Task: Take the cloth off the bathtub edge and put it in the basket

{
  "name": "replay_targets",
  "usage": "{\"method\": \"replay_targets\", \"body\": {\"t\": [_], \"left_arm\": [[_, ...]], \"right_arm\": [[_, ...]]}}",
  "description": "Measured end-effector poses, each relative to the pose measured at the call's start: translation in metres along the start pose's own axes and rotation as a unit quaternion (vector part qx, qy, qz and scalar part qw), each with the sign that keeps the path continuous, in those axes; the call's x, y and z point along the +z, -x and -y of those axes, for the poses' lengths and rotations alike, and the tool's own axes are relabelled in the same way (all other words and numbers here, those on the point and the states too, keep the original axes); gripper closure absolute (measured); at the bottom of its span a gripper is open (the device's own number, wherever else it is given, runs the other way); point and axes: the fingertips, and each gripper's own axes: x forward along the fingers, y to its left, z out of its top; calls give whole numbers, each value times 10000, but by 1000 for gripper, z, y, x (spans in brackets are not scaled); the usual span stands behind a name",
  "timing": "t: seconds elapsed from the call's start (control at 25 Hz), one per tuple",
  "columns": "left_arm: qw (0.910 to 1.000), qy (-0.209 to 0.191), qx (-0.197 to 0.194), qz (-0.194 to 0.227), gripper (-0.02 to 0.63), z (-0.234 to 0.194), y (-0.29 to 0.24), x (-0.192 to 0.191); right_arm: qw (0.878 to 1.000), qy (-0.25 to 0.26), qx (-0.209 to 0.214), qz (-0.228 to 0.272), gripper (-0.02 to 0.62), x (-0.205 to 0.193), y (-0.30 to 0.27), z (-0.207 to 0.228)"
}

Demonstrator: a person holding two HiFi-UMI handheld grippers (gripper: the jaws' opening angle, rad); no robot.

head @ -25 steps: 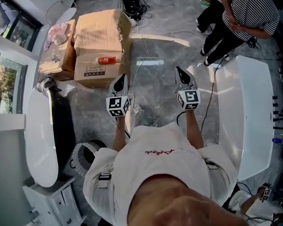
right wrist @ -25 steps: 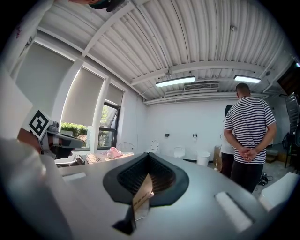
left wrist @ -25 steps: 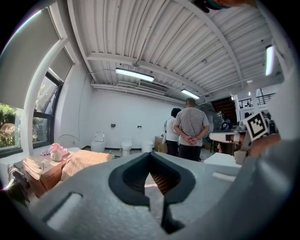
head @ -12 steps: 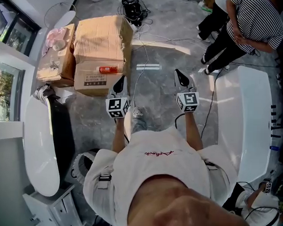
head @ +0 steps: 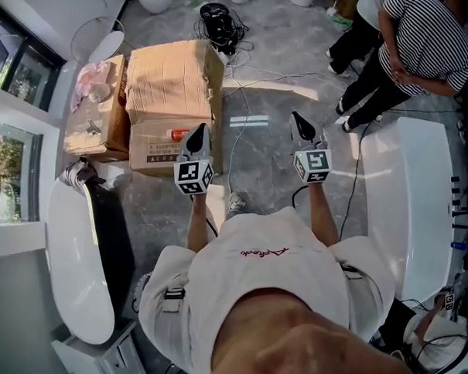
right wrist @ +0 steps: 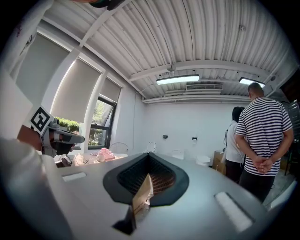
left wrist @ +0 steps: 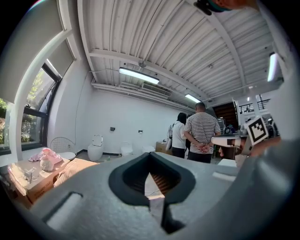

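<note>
Presently approach step: left gripper [head: 200, 130] and right gripper [head: 295, 117] are empty, fingers closed. Next move probably calls for reaching the crumpled cloth [head: 77, 173] on the bathtub [head: 68, 260] edge and opening the fingers.

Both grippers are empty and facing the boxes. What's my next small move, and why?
Probably swing the left gripper left and down toward the bathtub, opening its fingers: the dark cloth lies along the tub's edge beside you, and that gripper is shut, holding nothing.

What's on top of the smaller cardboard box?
A pink bundle lies on the smaller cardboard box, plus small items too small to identify. The box's inside is hidden.
</note>
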Motion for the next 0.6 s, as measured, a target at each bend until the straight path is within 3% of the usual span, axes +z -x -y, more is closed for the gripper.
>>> {"method": "replay_targets", "body": {"t": [0.6], "left_arm": [[9997, -12, -222, 114, 606, -83, -54, 23]], "right_arm": [[9996, 115, -234, 71, 591, 22, -92, -19]]}}
